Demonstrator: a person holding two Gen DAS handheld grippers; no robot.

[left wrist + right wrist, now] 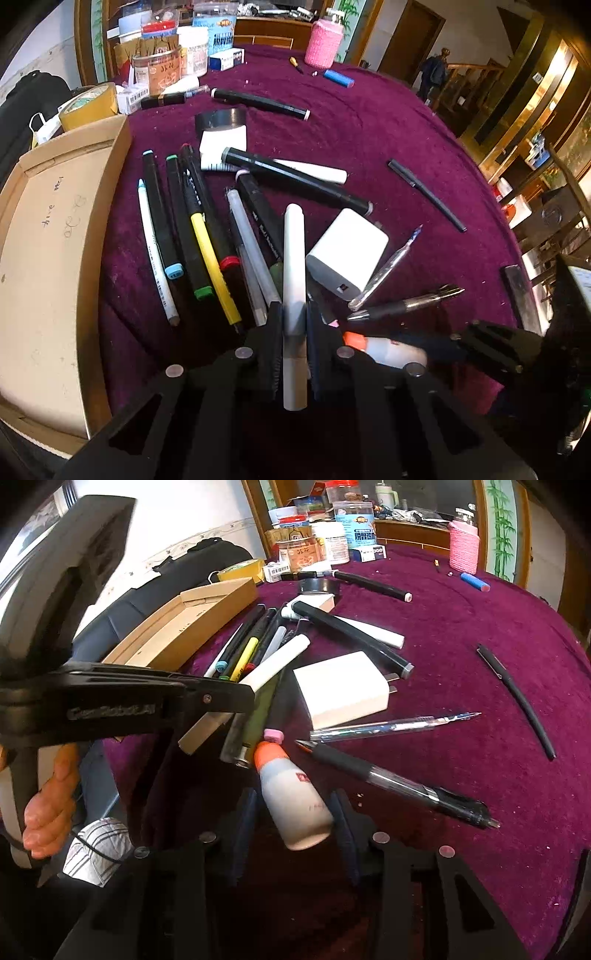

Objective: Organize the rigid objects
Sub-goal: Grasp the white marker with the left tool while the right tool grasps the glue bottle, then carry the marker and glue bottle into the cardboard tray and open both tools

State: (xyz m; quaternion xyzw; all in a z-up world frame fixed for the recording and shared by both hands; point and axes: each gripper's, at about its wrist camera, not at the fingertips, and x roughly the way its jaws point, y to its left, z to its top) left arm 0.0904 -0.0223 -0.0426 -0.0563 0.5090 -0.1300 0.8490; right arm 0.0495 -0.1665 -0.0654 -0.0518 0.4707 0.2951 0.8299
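My left gripper [294, 314] is shut on a white marker [294, 258] that points away from me over a heap of markers and pens [192, 229] on the purple cloth. From the right wrist view, that left gripper [236, 696] grips the white marker [275, 661] near its middle. My right gripper [295, 808] straddles a white glue bottle [295, 797] with an orange cap, lying tilted on the cloth. Its right pad sits at the bottle's side and a thin gap shows at the left pad. The glue bottle [391, 350] also lies right of my left fingers.
A shallow cardboard box [55, 240] [192, 627] lies left of the heap. A white charger [347, 251] [343, 690], a clear pen [395, 723], a black gel pen [399, 779] and a thin black pen [517, 698] lie around. Jars, tape and a pink-covered bottle [325, 42] crowd the far edge.
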